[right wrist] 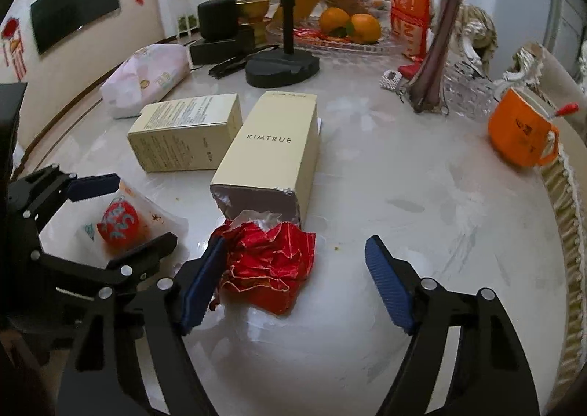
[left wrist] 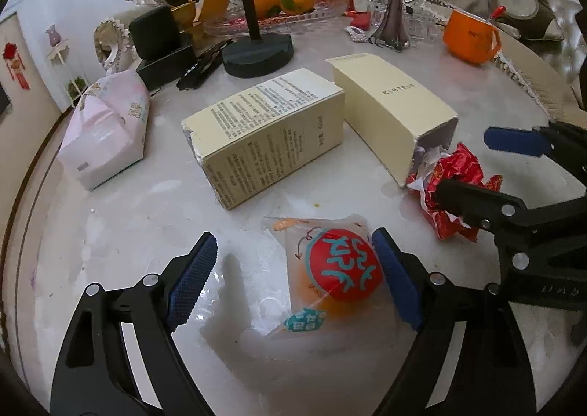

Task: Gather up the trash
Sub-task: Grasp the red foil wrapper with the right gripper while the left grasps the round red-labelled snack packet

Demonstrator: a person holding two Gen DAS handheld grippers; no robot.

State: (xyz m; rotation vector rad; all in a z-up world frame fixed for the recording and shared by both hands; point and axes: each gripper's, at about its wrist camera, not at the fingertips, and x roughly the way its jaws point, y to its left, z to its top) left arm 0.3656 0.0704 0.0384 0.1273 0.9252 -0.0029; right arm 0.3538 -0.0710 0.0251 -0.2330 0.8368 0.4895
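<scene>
Jaws of both claws stand apart: left gripper [left wrist: 295,278] straddles the clear round-labelled snack packet [left wrist: 330,269], right gripper [right wrist: 295,282] straddles the crumpled red foil wrapper [right wrist: 271,261].

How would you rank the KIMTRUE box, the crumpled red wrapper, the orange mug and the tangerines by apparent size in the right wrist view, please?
1. KIMTRUE box.
2. Crumpled red wrapper, though nearness to the camera inflates it.
3. Orange mug.
4. Tangerines, farthest away, so truly unsure.

An orange mug [right wrist: 521,133], two oranges [right wrist: 348,25] on a glass tray [right wrist: 330,43], perhaps a tissue pack [left wrist: 104,129]
</scene>
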